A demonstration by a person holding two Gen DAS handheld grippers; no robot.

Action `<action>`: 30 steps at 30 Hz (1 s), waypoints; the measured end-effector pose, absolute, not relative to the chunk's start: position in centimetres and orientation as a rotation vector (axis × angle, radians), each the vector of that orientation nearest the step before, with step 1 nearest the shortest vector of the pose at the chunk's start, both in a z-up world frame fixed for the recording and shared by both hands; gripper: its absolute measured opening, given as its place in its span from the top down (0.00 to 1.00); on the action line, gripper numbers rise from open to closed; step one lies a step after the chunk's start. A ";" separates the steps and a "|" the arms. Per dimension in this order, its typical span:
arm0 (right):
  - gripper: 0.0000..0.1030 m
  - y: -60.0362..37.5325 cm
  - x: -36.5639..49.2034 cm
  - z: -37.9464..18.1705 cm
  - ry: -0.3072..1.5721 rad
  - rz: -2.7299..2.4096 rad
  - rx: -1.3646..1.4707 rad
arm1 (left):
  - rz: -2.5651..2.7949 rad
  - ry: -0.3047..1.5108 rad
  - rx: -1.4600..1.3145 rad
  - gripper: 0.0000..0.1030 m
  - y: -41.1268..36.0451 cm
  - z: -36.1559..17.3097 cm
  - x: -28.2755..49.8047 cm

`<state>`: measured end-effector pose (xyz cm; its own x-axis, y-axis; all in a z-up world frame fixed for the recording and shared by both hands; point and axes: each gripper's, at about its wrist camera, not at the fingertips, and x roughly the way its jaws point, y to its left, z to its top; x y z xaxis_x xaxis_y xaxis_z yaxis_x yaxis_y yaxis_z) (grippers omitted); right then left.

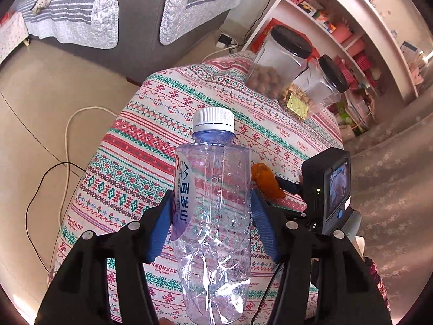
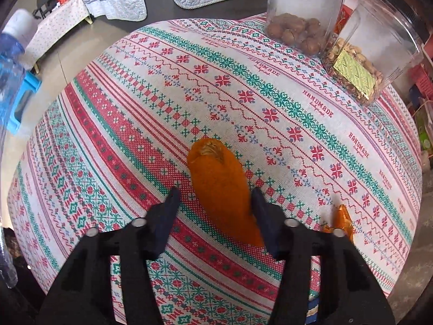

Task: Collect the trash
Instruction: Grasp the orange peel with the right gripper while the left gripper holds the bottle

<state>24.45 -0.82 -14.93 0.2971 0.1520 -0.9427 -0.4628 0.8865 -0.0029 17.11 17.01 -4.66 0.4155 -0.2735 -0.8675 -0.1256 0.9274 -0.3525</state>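
Right gripper (image 2: 215, 208) over an orange peel (image 2: 220, 187) on the patterned tablecloth (image 2: 270, 103)

The 2 dark fingers (image 2: 167, 211) stand apart, the peel between them and against the right one. A smaller peel scrap (image 2: 343, 220) lies near the table edge; 2 clear nut jars (image 2: 300, 19) stand at the far side.
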 end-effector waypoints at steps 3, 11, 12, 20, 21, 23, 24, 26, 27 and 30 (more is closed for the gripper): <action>0.85 -1.6 24.8 -14.1 1.202 0.411 -0.213 | -0.085 1.140 -0.396 0.45 17.2 -4.6 17.0; 0.88 -3.3 22.9 -8.7 1.065 0.329 -0.052 | -0.035 1.101 -0.375 0.45 17.2 -4.3 16.8; 0.88 -3.4 22.5 -8.1 1.048 0.320 -0.044 | -0.033 1.091 -0.370 0.45 17.1 -4.2 16.7; 0.88 -5.0 19.6 -3.6 0.924 0.246 0.033 | -0.029 1.022 -0.341 0.45 16.2 -3.0 16.1; 0.88 -5.1 19.4 -3.4 0.909 0.235 0.040 | -0.024 1.011 -0.334 0.45 16.0 -2.9 16.0; 0.88 -5.4 18.8 -2.9 0.877 0.199 0.037 | -0.005 0.983 -0.314 0.45 15.7 -2.5 15.8; 0.88 -5.5 18.5 -2.8 0.861 0.180 0.031 | 0.003 0.971 -0.306 0.45 15.5 -2.4 15.7; 0.88 -5.8 18.1 -2.5 0.837 0.150 0.028 | 0.013 0.944 -0.303 0.45 15.2 -2.0 15.6; 0.88 -6.1 17.9 -2.4 0.829 0.135 0.032 | 0.015 0.930 -0.300 0.45 15.0 -1.7 15.6; 0.88 -7.0 17.5 -1.9 0.800 0.081 0.036 | 0.022 0.887 -0.278 0.45 14.2 -1.1 15.6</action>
